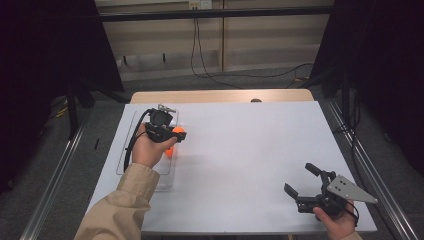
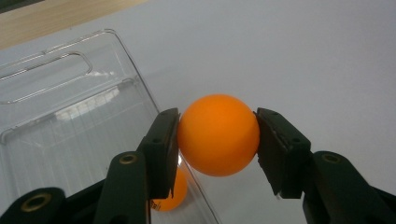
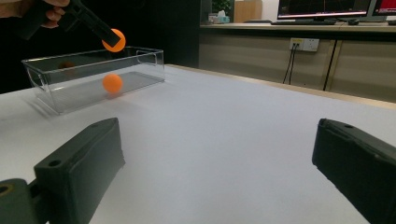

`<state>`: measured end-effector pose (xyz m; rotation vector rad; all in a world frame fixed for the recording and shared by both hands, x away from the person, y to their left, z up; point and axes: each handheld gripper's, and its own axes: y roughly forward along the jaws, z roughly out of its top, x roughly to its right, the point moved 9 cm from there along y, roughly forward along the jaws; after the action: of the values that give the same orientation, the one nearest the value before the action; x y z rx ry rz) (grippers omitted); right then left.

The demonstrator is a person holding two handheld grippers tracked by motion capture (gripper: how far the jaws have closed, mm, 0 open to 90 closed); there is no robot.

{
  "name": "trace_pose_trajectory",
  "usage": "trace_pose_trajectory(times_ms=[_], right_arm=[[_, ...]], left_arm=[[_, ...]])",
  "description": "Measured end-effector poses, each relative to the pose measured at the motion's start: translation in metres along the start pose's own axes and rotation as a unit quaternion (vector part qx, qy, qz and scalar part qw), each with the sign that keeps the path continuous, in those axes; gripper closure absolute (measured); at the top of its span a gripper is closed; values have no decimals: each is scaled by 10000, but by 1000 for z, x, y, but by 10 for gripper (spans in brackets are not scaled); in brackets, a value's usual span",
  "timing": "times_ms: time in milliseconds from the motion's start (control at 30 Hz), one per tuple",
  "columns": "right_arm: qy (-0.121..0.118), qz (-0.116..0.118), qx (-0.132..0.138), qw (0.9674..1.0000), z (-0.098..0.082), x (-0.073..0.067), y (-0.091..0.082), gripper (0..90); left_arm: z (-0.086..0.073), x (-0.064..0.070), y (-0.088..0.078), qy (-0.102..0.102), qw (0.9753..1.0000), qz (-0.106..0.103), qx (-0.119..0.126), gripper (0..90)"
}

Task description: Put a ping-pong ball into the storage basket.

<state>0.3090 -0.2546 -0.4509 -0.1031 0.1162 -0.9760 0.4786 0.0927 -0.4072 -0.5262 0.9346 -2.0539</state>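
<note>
1. The left claw [image 2: 217, 140] holds an orange ball [image 2: 218, 135] at its widest part, one pad on each side. A smooth round ball gripped at two small spots could roll or squirt out if the hand tilts or the grip eases unevenly.

2. In the left gripper view the held ball sits near the centre of the frame, above the long edge of the clear plastic box [image 2: 70, 116], more over the white bench [image 2: 303, 56] than over the box floor. Let go from here, I judge it could strike the rim and bounce away across the bench.

3. A second orange ball [image 3: 112, 83] already lies on the box floor, at the left of the right gripper view. A ball dropped from a height may hit it, or rebound off the hard floor and hop back over the low wall.

4. The box is light and clear; a knock from the claw tips on the way down could shift it along the bench.

5. Left claw, upper left of the high view [image 1: 172, 134]: closed on the ball, which fills the gap between the pads.

6. Right claw [image 1: 300, 179], lower right of the high view: jaws spread wide, holding and touching nothing, hanging just above the bench, well apart from the box.
</note>
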Motion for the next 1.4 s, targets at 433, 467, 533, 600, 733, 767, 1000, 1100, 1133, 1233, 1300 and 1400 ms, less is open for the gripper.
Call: trace_pose_trajectory(times_ms=[433,467,533,600,733,767,1000,1100,1133,1233,1300,1400], right_arm=[[2,-1,0,10000,0,0,0,13],[2,-1,0,10000,0,0,0,13],[5,0,-3,10000,0,0,0,13],[0,3,-1,10000,0,0,0,13],[-5,-2,-3,10000,0,0,0,13],[-3,-3,-4,10000,0,0,0,13],[1,0,1,10000,0,0,0,13],[4,-1,2,10000,0,0,0,13],[4,2,1,10000,0,0,0,13],[-4,0,-6,10000,0,0,0,13],[-2,-4,0,10000,0,0,0,13],[2,1,1,10000,0,0,0,13]], left_arm=[[-2,-7,-4,-55,10000,53,19,513],[-2,-9,-4,-24,10000,82,20,512],[-3,-9,-5,-39,10000,67,8,512],[-3,-10,-5,-38,10000,77,15,512],[-4,-12,-6,-44,10000,84,16,512],[-4,-13,-7,-55,9999,93,27,512],[-5,-16,-8,-78,9999,116,12,513],[-6,-17,-8,-96,9999,141,15,512],[-6,-18,-8,-91,9998,162,14,512],[-7,-19,-8,-115,9998,175,44,512],[-8,-20,-9,-110,9998,186,14,513],[-8,-22,-9,-130,9997,204,38,512]])
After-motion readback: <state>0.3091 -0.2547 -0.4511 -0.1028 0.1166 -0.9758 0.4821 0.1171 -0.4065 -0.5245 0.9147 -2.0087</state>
